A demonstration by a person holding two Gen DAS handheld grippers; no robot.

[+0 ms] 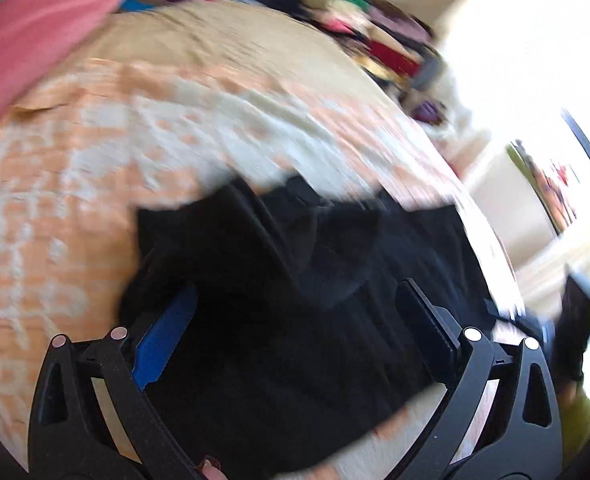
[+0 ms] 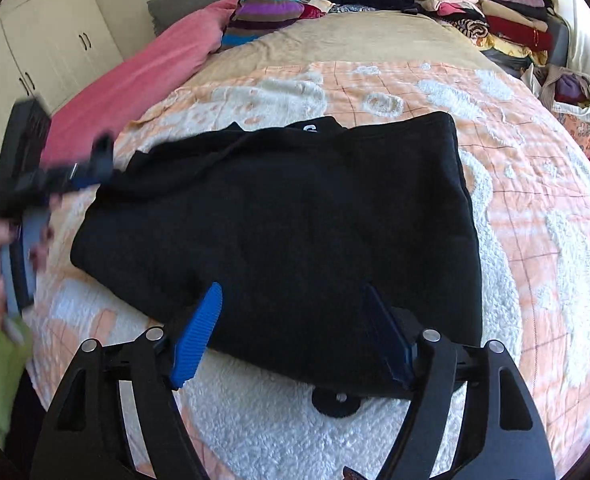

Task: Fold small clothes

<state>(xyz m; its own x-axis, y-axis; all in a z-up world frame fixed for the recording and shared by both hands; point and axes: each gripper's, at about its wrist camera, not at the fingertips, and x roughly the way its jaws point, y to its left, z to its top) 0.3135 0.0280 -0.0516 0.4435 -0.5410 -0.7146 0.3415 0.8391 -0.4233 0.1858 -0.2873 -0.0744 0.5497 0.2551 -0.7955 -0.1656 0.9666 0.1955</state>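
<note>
A black garment lies folded on the bed, a small white mark at its far edge. My right gripper is open, its blue fingers spread just above the garment's near edge, holding nothing. My left gripper is open over the same black garment; that view is motion-blurred. In the right wrist view the left gripper shows blurred at the garment's far left corner, held by a hand; I cannot tell whether it touches the cloth.
The bed has an orange-and-white fuzzy blanket. A pink blanket lies along the left, a striped cloth at the back, stacked clothes at the back right. White cabinets stand on the left.
</note>
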